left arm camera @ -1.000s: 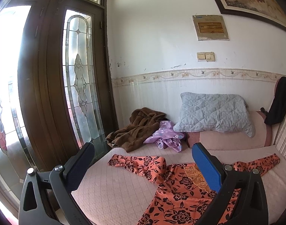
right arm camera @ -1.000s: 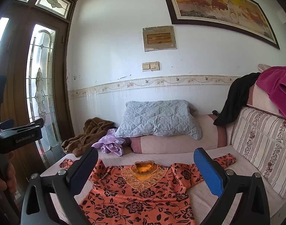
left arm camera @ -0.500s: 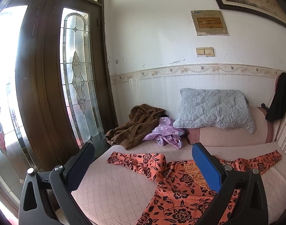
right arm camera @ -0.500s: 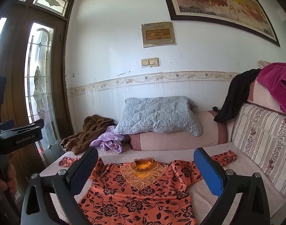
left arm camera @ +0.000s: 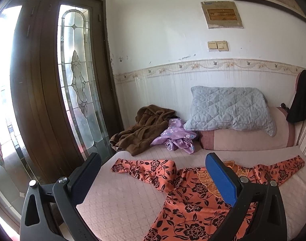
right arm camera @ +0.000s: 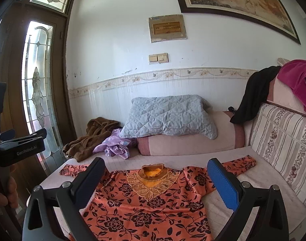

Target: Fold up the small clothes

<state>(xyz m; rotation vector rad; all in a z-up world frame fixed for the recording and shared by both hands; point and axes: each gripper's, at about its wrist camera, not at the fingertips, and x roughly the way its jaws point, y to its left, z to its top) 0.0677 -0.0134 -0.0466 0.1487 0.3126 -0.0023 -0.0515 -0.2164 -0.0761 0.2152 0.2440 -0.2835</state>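
Note:
An orange top with black flowers (right arm camera: 149, 206) lies flat, front up, on the pink sofa seat (left arm camera: 120, 198), sleeves spread to both sides. In the left wrist view the top (left arm camera: 191, 196) shows its left sleeve stretched toward the door. My left gripper (left arm camera: 153, 172) is open and empty, held above the seat's left part. My right gripper (right arm camera: 155, 177) is open and empty, held above the top's collar area. Neither touches the cloth.
A brown robe (left arm camera: 145, 128) and a purple garment (left arm camera: 177, 136) lie at the seat's back left. A grey quilted pillow (right arm camera: 169, 116) rests on a pink bolster. A striped backrest cushion (right arm camera: 283, 142) with black and magenta clothes stands at right. A glass door (left arm camera: 76, 84) is left.
Both grippers have tilted slightly downward and edged forward, so the scene sits a little higher in view. The top has not moved. Both grippers stay open.

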